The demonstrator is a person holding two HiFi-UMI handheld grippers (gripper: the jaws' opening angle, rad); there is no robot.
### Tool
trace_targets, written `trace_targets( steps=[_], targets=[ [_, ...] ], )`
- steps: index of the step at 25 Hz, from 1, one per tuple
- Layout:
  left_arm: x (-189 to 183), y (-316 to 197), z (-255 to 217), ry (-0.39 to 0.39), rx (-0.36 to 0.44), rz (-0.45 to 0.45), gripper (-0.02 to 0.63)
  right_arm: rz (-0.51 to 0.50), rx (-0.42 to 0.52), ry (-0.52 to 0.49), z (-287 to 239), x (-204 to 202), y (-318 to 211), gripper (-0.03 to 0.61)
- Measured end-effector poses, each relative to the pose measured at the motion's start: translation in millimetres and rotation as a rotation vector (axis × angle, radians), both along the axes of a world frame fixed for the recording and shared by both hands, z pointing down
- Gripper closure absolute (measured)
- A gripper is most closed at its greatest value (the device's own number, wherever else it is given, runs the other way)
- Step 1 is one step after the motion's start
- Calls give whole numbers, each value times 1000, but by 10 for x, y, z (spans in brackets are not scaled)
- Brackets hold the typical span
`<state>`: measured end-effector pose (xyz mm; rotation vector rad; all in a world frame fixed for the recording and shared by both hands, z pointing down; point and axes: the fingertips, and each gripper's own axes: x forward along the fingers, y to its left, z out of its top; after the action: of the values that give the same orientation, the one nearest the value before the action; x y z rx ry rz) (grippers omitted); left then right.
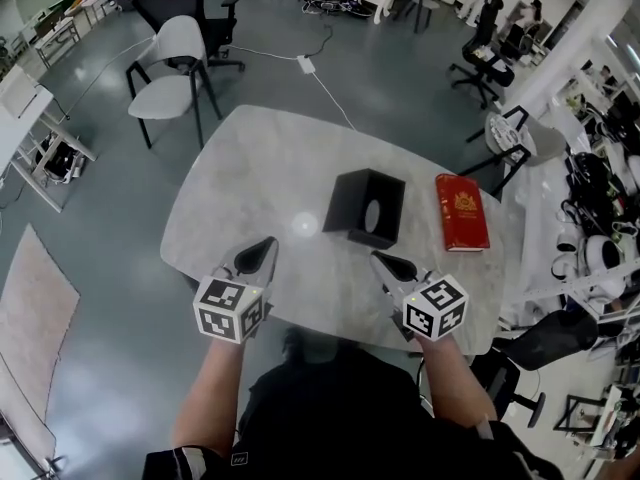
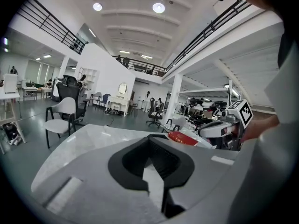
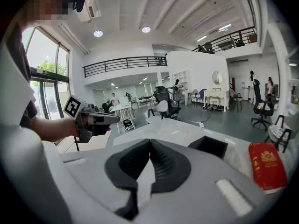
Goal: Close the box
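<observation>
on the far left of the room a pale grey chair with black legs (image 1: 170, 68) stands on the grey floor, well apart from the table. nearer, the left gripper (image 1: 268, 244) hovers over the near left part of the pale marble-look table with rounded corners (image 1: 250, 158), its black-and-white marker cube on the side nearest the person. in the left gripper view its dark ribbed jaws are clenched, tips meeting, with nothing between them, and it touches nothing on the table.

near the middle of the table, a little to the right, sits the black square box (image 1: 366, 208). it is open at the top, so its dark inside shows, with a greyish oval patch on one inner face. it stands apart from both tools.

the right gripper (image 1: 380, 259) hovers over the near edge of the table, near the black square box on its near right side but not touching it. in the right gripper view its jaws are also clenched together and empty.

to the right of the black square box, near it but not touching, a red flat book-shaped thing with a gold emblem (image 1: 462, 212) lies flat near the table's right edge. beyond that edge stands a black office chair (image 1: 484, 48) on the far right.
</observation>
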<state>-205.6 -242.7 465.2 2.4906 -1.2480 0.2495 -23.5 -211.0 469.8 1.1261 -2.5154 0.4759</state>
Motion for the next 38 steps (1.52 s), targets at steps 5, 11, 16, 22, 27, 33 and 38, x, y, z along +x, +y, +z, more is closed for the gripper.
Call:
trace_targets(
  steps=[5,11,16,22,27,33,38],
  targets=[
    [352,-31,59,1,-41,-55,615,-30,-17,-5,84,371,-53,577],
    [993,-52,138,33,-82,-91,615,-86,-37,-13,186,939,-174,577],
    [1449,-18,180,53,-83,-131,614,-153,-51,-25,289,1266,-212,577],
    [1695,-76,336,30,-109,-157,547,-199,-87,-11,504,1377,-324,576],
    [1770,-254,719,-80,-144,-116,517,-208,-106,16,609,1336,-534,575],
    [1715,-584,1206,-192,-148,-61,498,-207,-143,57,814,1185,-761,575],
    [1707,-822,1638,-290,-155,21,477,-185,-189,61,1033,1078,-872,574]
  ],
)
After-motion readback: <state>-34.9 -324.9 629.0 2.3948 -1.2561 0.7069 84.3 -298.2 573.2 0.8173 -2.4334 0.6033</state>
